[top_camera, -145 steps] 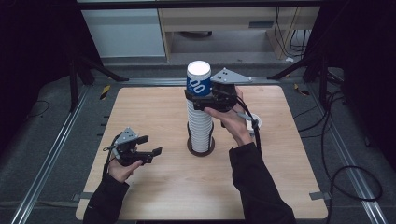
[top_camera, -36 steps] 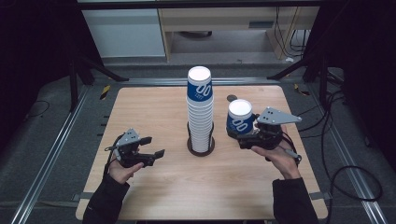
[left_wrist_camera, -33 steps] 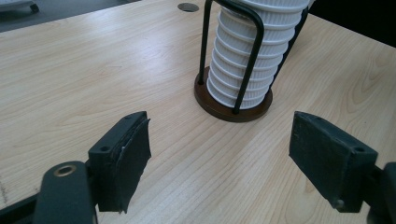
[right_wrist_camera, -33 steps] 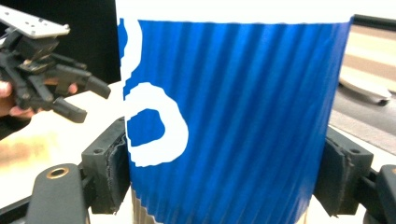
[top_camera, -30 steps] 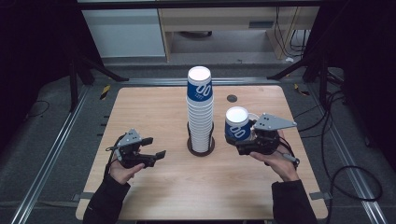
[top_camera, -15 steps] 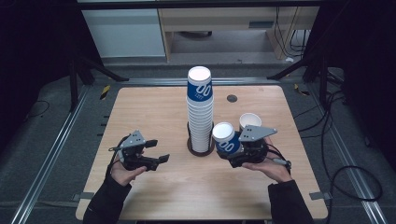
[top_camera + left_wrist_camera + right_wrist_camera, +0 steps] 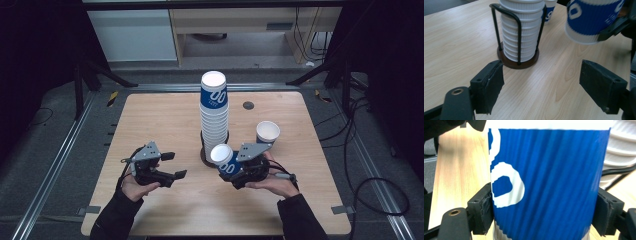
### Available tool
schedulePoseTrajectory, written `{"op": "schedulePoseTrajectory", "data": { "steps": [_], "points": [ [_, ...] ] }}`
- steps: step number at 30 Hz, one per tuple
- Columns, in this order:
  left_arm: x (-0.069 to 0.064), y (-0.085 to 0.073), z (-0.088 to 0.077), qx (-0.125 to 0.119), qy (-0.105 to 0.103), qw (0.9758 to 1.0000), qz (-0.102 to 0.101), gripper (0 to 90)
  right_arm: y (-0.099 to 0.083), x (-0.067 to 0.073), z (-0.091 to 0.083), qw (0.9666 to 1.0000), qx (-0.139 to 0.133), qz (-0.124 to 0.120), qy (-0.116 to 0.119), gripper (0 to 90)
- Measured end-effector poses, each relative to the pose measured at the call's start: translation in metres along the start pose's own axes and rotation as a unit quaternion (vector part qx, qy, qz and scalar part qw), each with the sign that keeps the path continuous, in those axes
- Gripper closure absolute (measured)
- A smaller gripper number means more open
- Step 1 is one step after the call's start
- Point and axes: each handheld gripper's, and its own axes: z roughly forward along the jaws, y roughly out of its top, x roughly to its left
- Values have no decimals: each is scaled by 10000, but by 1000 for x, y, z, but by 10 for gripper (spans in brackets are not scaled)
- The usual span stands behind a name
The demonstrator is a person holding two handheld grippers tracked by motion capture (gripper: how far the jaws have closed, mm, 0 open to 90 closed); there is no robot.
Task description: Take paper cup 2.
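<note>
Fingers (image 7: 482, 211) of right gripper (image 7: 544, 212) clamp blue cup (image 7: 549, 182).

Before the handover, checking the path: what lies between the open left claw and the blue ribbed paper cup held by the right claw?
Bare wooden tabletop separates left claw from blue ribbed paper cup, seen in the high view.

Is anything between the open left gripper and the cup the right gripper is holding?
Nothing visible: bare table lies between the left gripper and the held cup; the cup stack stands off to one side.
</note>
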Motion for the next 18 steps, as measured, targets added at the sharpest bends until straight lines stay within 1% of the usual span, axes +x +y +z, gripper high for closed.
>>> {"op": "schedulePoseTrajectory", "data": {
  "steps": [2,6,9,14,18],
  "points": [
    [-3,1,1,13,-45,10000,13,186,1,2,4,10000,54,-48,45,199],
    [-8,3,4,17,-215,9998,45,183,2,7,11,9997,97,-121,169,199],
    [-12,4,6,17,-305,9995,61,180,3,10,16,9994,161,-179,240,199],
    [-18,6,7,7,-456,9989,101,176,4,17,26,9986,296,-285,336,199],
    [-22,7,10,67,-539,9984,150,170,4,20,35,9977,418,-378,370,199]
  ]
}}
